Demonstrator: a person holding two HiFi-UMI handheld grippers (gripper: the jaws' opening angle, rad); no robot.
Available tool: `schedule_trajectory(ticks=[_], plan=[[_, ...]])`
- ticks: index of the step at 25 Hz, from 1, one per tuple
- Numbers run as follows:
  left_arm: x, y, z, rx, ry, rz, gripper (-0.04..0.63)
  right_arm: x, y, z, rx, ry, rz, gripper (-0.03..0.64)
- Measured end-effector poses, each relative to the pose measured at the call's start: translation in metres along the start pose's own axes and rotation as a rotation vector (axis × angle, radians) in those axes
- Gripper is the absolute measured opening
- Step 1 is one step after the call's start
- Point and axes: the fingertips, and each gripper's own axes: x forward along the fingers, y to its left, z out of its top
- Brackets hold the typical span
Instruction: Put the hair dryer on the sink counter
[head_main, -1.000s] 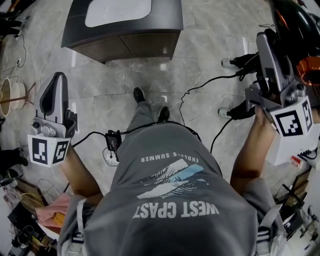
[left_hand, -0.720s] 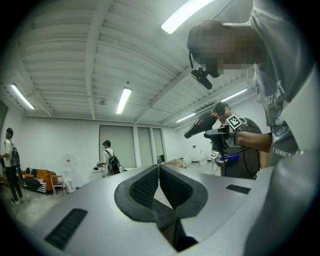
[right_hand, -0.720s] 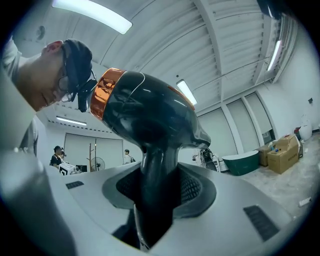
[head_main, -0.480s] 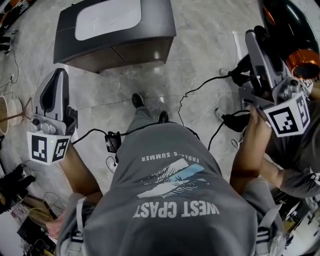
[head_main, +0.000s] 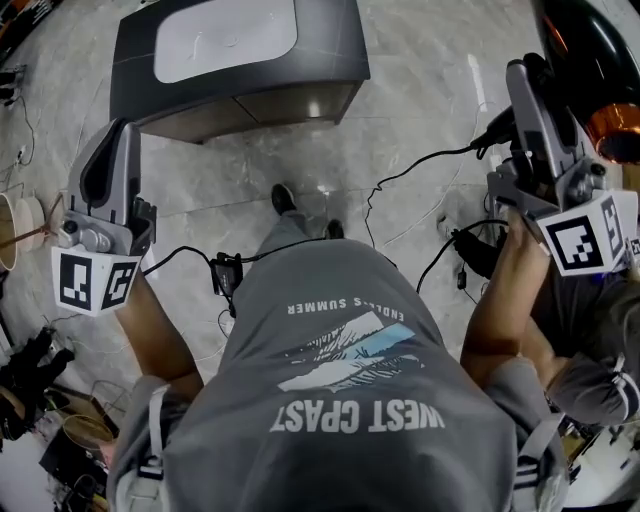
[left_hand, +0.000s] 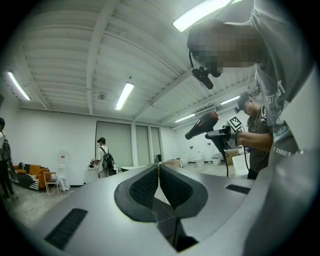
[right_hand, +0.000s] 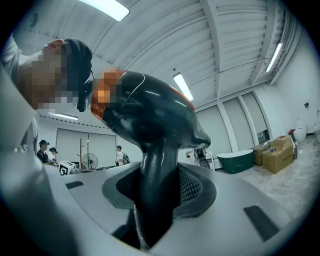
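A black hair dryer with a copper band stands upright in my right gripper, whose jaws are shut on its handle. From the head view the dryer is at the top right above the right gripper, its cord trailing to the floor. The dryer also shows small in the left gripper view. My left gripper hangs at the left, jaws shut with nothing between them. The dark sink cabinet with its pale counter top stands ahead at the top.
Grey tiled floor lies between me and the cabinet. Cables loop on the floor near my feet. Clutter sits at the lower left and a round stand at the left edge. Another person crouches at the right.
The view has shifted: the sink cabinet sits a little more to the right and nearer. Both grippers keep their hold and pose; another person has come into view at the lower right.
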Motion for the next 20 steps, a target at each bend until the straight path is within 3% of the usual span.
schedule_trajectory(ticks=[20], plan=[[-0.046, -0.066, 0.054, 0.092, -0.124, -0.126, 0.028, -0.123, 0.034, 0.02, -0.036, -0.134, -0.14, 0.176]])
